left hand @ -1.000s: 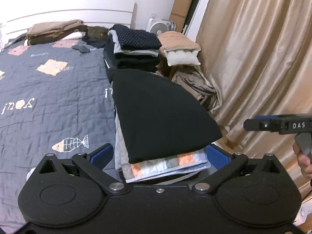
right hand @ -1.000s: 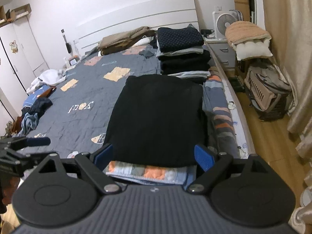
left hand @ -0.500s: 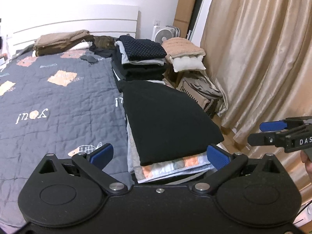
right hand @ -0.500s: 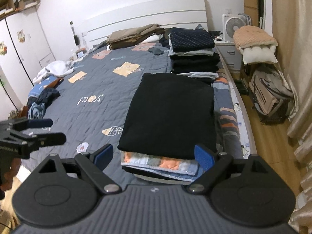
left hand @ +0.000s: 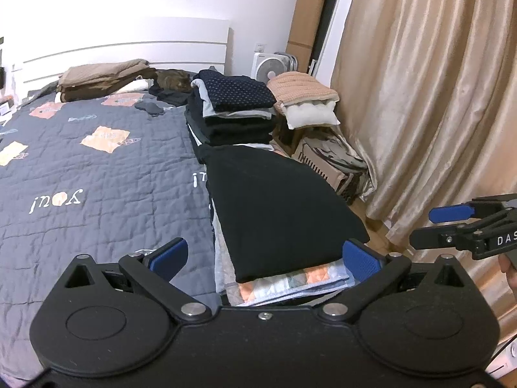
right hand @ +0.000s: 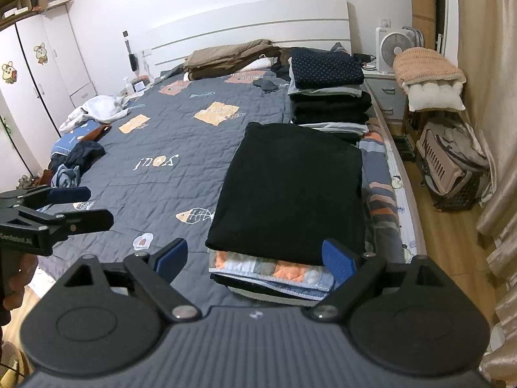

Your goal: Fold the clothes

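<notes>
Both my claws, left claw (left hand: 265,257) and right claw (right hand: 255,257), hang apart and empty over the bed's (right hand: 168,174) near edge, where the folded black garment (right hand: 290,190) tops a small pile behind a taller folded stack (right hand: 326,97); unfolded clothes (right hand: 77,161) at the far side remain, I judge.

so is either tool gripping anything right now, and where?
Nothing held. Left tool and right tool are both open, short of the folded black garment on the bed.
</notes>
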Available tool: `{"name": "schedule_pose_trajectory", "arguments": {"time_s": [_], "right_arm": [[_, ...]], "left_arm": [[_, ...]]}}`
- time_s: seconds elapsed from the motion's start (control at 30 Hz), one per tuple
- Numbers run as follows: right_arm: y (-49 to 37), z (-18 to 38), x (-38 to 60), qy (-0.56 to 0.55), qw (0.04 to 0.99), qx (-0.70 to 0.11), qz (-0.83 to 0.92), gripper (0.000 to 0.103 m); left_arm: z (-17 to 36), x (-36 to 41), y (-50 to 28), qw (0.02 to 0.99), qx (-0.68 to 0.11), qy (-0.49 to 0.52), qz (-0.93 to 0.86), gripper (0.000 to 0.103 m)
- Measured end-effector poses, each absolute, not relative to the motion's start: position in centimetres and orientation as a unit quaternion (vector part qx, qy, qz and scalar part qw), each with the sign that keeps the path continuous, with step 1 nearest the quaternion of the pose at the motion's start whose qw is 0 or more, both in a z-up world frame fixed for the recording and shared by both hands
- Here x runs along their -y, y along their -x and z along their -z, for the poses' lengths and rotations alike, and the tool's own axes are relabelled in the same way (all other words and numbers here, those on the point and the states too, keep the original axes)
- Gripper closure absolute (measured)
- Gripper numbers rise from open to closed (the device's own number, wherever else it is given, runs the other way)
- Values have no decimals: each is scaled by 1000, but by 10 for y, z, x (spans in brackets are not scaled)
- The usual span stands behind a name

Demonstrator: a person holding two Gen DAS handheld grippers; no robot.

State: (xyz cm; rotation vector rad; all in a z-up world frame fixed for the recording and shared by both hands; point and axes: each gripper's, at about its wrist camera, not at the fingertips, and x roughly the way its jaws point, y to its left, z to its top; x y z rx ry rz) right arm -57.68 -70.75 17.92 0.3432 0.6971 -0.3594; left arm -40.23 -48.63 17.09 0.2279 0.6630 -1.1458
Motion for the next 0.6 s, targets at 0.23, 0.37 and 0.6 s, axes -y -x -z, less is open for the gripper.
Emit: {"name": "schedule_pose_trajectory", "arguments": {"time_s": [0.23,0.37,0.6], "right_arm": [[576,-181,707,-168,909,-339,174,13],[575,-182,705,-165,910,-341,171,13],[576,-181,704,-164,909,-344,168,13]], "left_arm": [[-169,487,407,782,-294,-116,537,0],[-168,487,407,781,-297,-113,537,0],[-165,483,407,784,-292,-108,537,0]]}}
